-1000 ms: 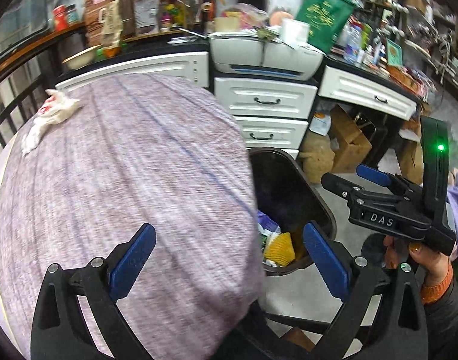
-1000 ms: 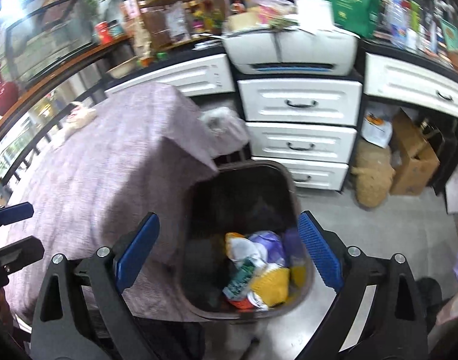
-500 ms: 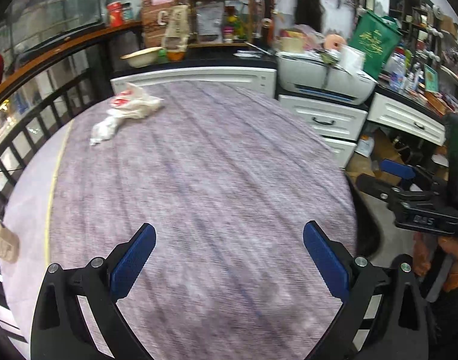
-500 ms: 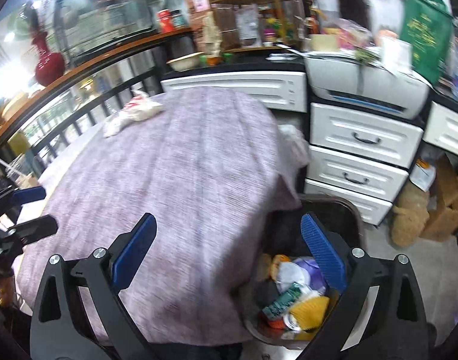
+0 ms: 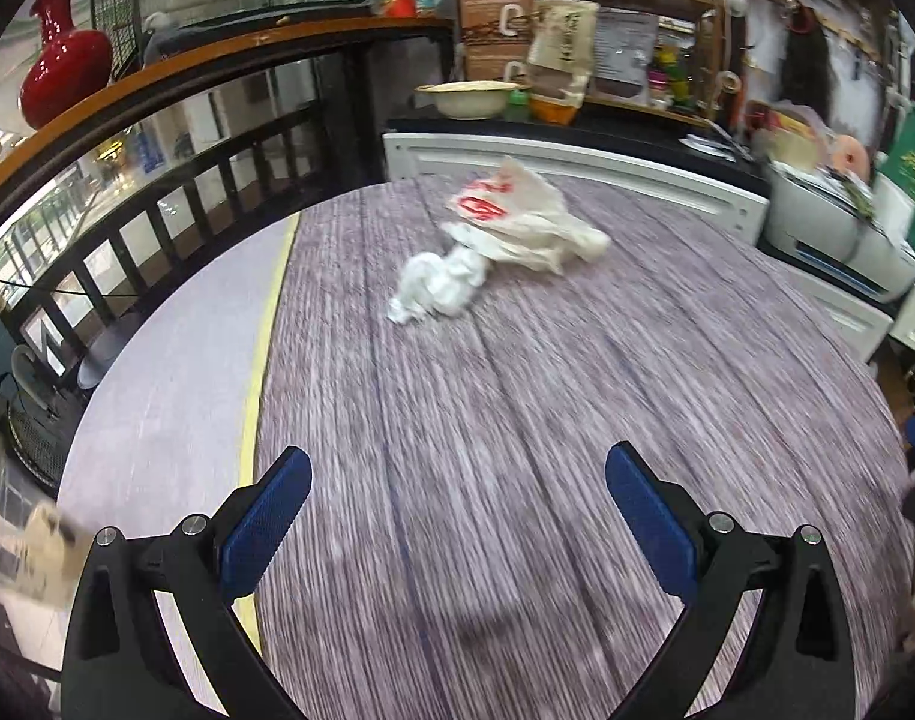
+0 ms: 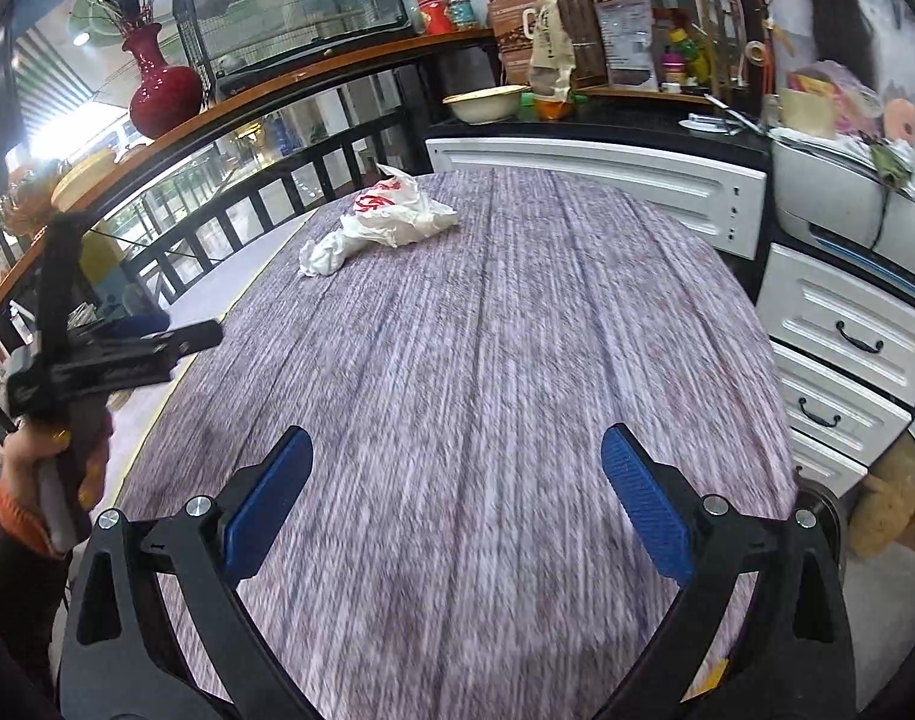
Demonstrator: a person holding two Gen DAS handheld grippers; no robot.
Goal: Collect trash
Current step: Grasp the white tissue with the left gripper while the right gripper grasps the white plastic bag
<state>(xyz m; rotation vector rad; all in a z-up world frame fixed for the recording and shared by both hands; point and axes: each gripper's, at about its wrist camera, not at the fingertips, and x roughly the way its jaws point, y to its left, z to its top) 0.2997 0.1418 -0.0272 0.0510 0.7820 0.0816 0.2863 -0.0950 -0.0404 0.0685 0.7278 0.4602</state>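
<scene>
Your left gripper (image 5: pixel 457 516) and right gripper (image 6: pixel 454 498) both hover with jaws wide and empty over the tablecloth (image 6: pixel 487 360), presumably ready for the white plastic bag (image 5: pixel 517 222) and crumpled tissue (image 5: pixel 436 288) lying touching at the far side.
</scene>
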